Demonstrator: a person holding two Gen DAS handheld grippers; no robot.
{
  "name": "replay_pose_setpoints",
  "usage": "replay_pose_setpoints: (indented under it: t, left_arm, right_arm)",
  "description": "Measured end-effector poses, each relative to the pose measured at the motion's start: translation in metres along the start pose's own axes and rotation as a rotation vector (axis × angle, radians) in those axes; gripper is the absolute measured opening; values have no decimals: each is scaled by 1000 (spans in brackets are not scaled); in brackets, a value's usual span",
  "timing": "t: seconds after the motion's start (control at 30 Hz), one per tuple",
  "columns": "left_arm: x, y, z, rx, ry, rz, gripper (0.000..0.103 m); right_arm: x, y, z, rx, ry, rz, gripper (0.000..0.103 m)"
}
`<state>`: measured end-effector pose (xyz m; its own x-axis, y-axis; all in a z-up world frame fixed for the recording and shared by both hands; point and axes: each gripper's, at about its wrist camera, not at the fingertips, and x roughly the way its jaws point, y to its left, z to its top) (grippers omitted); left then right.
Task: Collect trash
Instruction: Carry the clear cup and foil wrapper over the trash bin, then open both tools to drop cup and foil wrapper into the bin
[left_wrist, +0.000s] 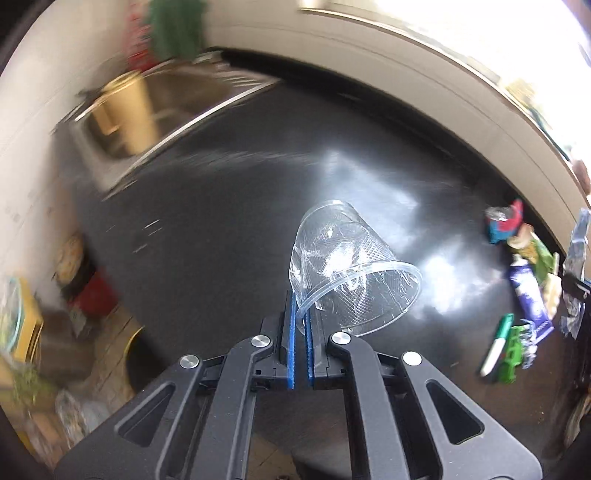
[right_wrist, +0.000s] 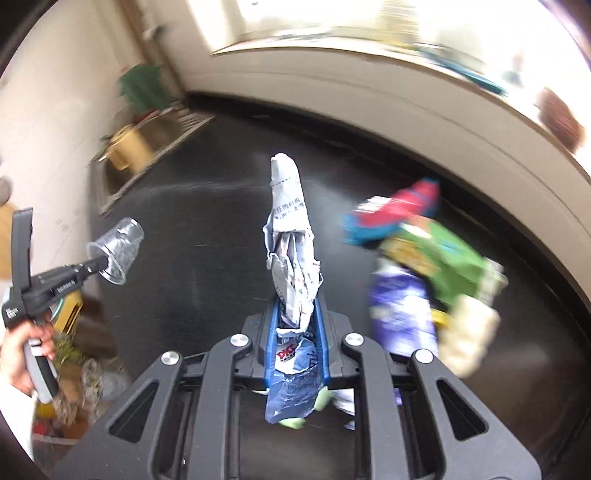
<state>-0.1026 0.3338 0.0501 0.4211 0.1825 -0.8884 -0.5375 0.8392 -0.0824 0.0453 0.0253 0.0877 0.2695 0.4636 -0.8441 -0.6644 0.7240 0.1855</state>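
My left gripper (left_wrist: 300, 310) is shut on the rim of a clear plastic cup (left_wrist: 347, 258) and holds it above the dark countertop (left_wrist: 221, 221). The same gripper (right_wrist: 101, 264) and cup (right_wrist: 120, 247) show at the left of the right wrist view. My right gripper (right_wrist: 298, 314) is shut on a crumpled white and blue wrapper (right_wrist: 291, 236) that sticks up between its fingers. The wrapper also shows at the right edge of the left wrist view (left_wrist: 576, 251). More wrappers lie on the counter: a red and blue one (right_wrist: 395, 214), a green one (right_wrist: 439, 254) and a purple one (right_wrist: 402, 314).
A steel sink (left_wrist: 166, 110) with a yellow container (left_wrist: 129, 110) sits at the counter's far left. A green marker (left_wrist: 496, 343) and a green plastic piece (left_wrist: 511, 352) lie at the right. A white wall (left_wrist: 369, 66) runs along the back. Clutter lies on the floor (left_wrist: 55, 350) at left.
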Motion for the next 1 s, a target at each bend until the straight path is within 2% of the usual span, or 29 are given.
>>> replay_pose_setpoints:
  t: [0.07,0.17,0.23,0.27,0.33,0.4,0.47,0.63,0.83,1.0]
  left_arm:
    - [-14,49,-26,-84,3,57,3]
    - [-30,103,-62,-185,17,118,3]
    - [-39,140,-87,-268,27,148,3]
    - [-42,154,-99,-309,32,158,3]
    - [-40,181,-124,-390,45,165,3]
    - [-28,197,-146,-442,65,171,3]
    - [2,216,-173,-504,104,163,3]
    - [84,254,-228,-626,178,152,3]
    - [164,280,-263,-700,211,125,3]
    - [205,293,-276,-735,216,104,3]
  right_arm:
    - [18,46,13,-93,34,66,18]
    - [47,151,29,-313,88,184,18]
    - [62,217,35,-426,131,269,18]
    - [68,238,36,-460,149,300,18]
    - [87,303,29,-542,224,381,18]
    - [116,353,13,-617,287,405,18]
    - [154,394,-11,-678,348,396,18]
    - [269,452,-56,-737,468,326,18]
    - [362,463,-109,-752,544,247,18]
    - [415,450,-121,-697,596,214,18]
